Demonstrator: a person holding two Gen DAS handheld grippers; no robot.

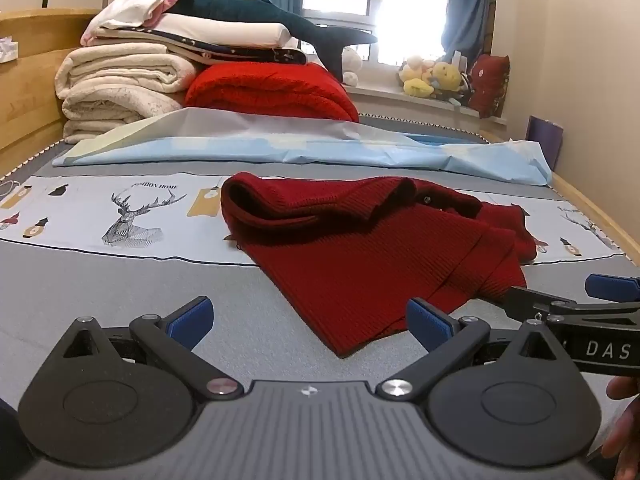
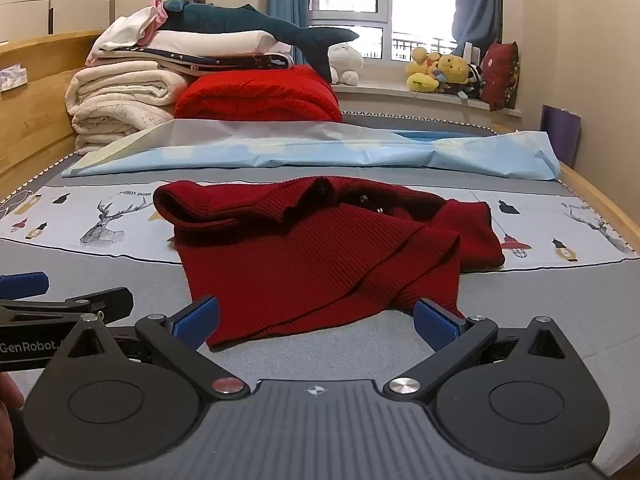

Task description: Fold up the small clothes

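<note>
Left wrist view: a dark red knitted sweater (image 1: 372, 256) lies partly folded on a grey bed (image 1: 120, 288), its collar end across a printed strip with a deer drawing (image 1: 132, 216) and its near hem on the plain grey. Both tools hover low at that hem. Blue pads of the left gripper (image 1: 310, 320) are spread wide with nothing between them, the right-hand pad touching or just beside the hem. From the right wrist view, the right gripper (image 2: 318, 322) is likewise released, its pads flanking the hem, the sweater (image 2: 320, 256) lying ahead. Each tool shows at the edge of the other's view. Beyond the garment a pale blue sheet (image 1: 312, 152) lies rumpled, then a folded red blanket (image 1: 272, 88), stacked white bedding (image 1: 120, 84) topped by a plush shark (image 1: 272, 20), and soft toys (image 2: 444, 72) on the windowsill
</note>
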